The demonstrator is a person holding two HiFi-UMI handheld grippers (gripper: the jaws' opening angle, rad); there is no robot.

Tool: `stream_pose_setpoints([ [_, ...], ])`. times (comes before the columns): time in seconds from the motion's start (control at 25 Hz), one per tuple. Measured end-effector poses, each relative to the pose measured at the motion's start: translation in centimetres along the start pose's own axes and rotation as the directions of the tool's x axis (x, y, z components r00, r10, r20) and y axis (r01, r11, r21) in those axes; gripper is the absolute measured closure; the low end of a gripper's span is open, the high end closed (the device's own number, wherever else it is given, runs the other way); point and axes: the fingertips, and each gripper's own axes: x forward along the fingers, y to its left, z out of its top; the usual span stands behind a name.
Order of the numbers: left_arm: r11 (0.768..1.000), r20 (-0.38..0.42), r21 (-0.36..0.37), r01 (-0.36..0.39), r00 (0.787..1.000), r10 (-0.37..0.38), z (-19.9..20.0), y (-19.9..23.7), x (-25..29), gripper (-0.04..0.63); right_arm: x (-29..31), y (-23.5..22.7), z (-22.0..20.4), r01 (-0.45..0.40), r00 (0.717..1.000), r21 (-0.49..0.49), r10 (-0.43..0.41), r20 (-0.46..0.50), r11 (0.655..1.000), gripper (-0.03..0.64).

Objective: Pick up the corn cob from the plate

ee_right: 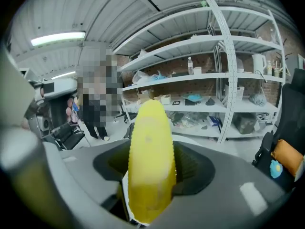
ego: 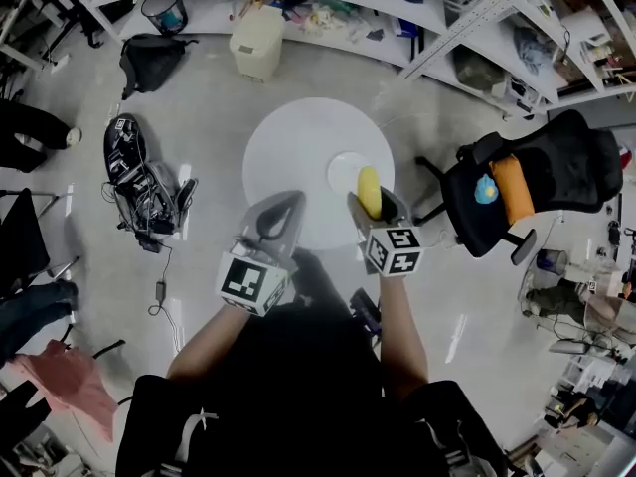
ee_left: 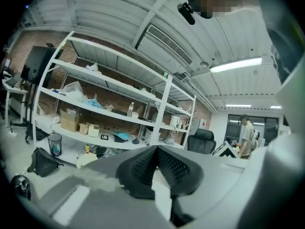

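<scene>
In the head view my right gripper point(ego: 371, 202) is shut on the yellow corn cob point(ego: 369, 191), which hangs above the near edge of the white plate point(ego: 343, 170) on the round white table point(ego: 288, 147). The right gripper view shows the corn cob point(ee_right: 150, 161) standing lengthwise between the dark pads point(ee_right: 193, 168) of the right gripper point(ee_right: 151, 151), clear of any surface. To the left my left gripper point(ego: 288, 207) hovers over the table's near edge. In its own view, the left gripper point(ee_left: 156, 150) has its pads together with nothing between them.
A black office chair point(ego: 537, 182) with an orange cushion stands right of the table. On the floor to the left lie a tangle of cables point(ego: 139, 182) and a black bag point(ego: 149, 60). White shelves point(ego: 328, 8) with a beige container point(ego: 256, 43) run along the far side.
</scene>
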Motion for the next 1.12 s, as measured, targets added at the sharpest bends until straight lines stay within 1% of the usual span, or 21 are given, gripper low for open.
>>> stream_pose_setpoints([
  [0.2, 1.000, 0.019, 0.013, 0.009, 1.000, -0.009, 1.1, -0.3, -0.7, 0.592, -2.0, 1.2, 2.7, 0.004, 0.996, 0.036, -0.008, 0.092, 0.999, 0.354],
  [0.4, 0.999, 0.033, 0.027, 0.021, 0.999, -0.022, 2.0, -0.9, -1.0, 0.592, -4.1, 2.5, 5.3, 0.003, 0.985, 0.030, -0.009, 0.172, 1.000, 0.354],
  [0.56, 0.999, 0.038, 0.026, 0.021, 0.999, -0.022, 2.3, -1.1, -1.6, 0.592, -6.0, 3.6, 7.0, 0.002, 0.972, 0.033, -0.010, 0.237, 0.999, 0.354],
  [0.72, 0.998, 0.055, 0.042, 0.036, 0.998, -0.039, 2.9, -1.5, -1.8, 0.592, -7.9, 4.4, 8.4, 0.005, 0.957, 0.036, -0.016, 0.291, 0.999, 0.354],
  [1.0, 0.997, 0.082, 0.057, 0.054, 0.995, -0.058, 4.0, -2.4, -1.9, 0.592, -10.8, 5.3, 10.2, -0.004, 0.927, 0.046, -0.013, 0.375, 0.999, 0.354],
  [1.12, 0.997, 0.083, 0.058, 0.059, 0.995, -0.063, 3.9, -2.6, -2.0, 0.592, -11.9, 5.8, 10.4, -0.009, 0.915, 0.050, -0.012, 0.403, 0.999, 0.354],
])
